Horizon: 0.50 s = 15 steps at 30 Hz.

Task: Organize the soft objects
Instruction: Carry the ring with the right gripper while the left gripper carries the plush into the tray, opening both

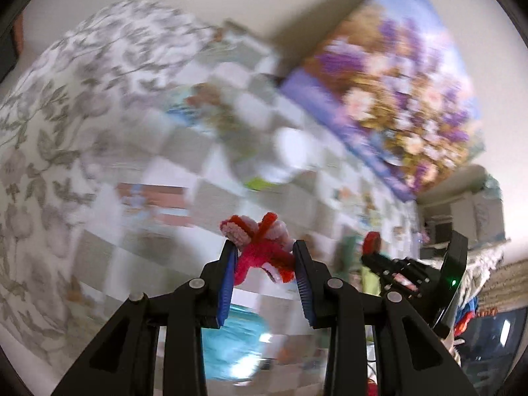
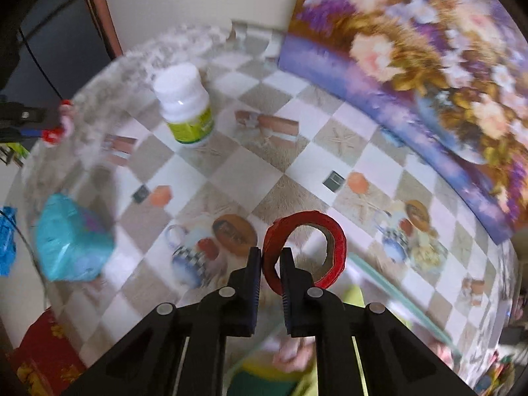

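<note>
1. The left hand-held gripper (image 1: 264, 257) pinches a fuzzy toy (image 1: 260, 247) of red and pink pipe cleaners between its blue pads; the toy sits at the fingertips, lifted clear of the bench (image 1: 158, 151).
2. The right hand-held gripper (image 2: 270, 260) is pressed onto a red tape roll (image 2: 305, 247) – one finger outside the ring, the other through its hole, the wall of the ring clamped between them. The roll stands on edge above the fingertips, off the bench.
3. In the left wrist view the right hand-held gripper and its roll show to the right of the left fingers, level with them and a little apart.
4. In the right wrist view the left hand-held gripper shows at the far left edge with the toy at its tip.
5. Ahead and to the left of the right fingers a white bottle (image 2: 184, 105) with a green label stands upright on the checkered bench cloth.
6. Nearer, and further left, a teal packet (image 2: 72, 241) lies on the bench – below the left fingers in the left wrist view.
7. A flower painting (image 2: 412, 66) leans at the far right side of the bench, well beyond both grippers.
</note>
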Each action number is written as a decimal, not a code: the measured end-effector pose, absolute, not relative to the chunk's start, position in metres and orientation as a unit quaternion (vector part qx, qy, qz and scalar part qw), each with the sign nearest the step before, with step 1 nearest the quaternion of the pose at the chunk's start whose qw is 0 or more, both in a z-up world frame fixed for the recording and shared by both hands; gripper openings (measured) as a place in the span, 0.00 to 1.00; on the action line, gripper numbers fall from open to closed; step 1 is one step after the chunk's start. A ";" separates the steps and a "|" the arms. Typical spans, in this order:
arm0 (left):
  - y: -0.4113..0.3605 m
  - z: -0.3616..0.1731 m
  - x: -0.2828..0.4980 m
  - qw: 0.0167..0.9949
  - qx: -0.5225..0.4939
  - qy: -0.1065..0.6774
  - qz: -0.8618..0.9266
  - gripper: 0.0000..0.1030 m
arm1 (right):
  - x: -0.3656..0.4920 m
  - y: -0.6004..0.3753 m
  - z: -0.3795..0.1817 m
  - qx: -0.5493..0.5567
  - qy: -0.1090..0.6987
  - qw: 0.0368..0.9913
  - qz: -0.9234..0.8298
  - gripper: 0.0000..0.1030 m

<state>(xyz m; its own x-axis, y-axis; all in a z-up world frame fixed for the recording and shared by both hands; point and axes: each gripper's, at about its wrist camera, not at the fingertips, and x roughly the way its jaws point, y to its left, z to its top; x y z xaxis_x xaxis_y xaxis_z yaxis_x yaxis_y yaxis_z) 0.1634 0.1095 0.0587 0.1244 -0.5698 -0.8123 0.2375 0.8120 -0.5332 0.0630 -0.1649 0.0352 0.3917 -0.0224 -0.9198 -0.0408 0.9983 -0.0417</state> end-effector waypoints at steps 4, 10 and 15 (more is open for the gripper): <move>0.066 0.074 0.125 0.743 -0.128 0.584 -0.301 0.35 | 0.015 -0.180 0.043 -0.013 0.543 0.839 -0.044 0.12; -0.015 0.057 0.065 0.725 -0.103 0.592 -0.335 0.35 | -0.058 -0.218 0.036 0.035 0.536 0.835 -0.123 0.12; -0.083 0.020 0.025 0.699 -0.074 0.621 -0.347 0.35 | -0.092 -0.245 0.026 0.089 0.535 0.824 -0.164 0.12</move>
<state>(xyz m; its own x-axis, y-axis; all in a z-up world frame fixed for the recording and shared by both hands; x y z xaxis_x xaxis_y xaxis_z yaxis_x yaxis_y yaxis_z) 0.0251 -0.0832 0.0204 -0.0120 -0.5764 -0.8171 0.3938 0.7483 -0.5338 -0.0924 -0.2450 0.0255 0.3737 -0.1742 -0.9110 0.3651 0.9305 -0.0281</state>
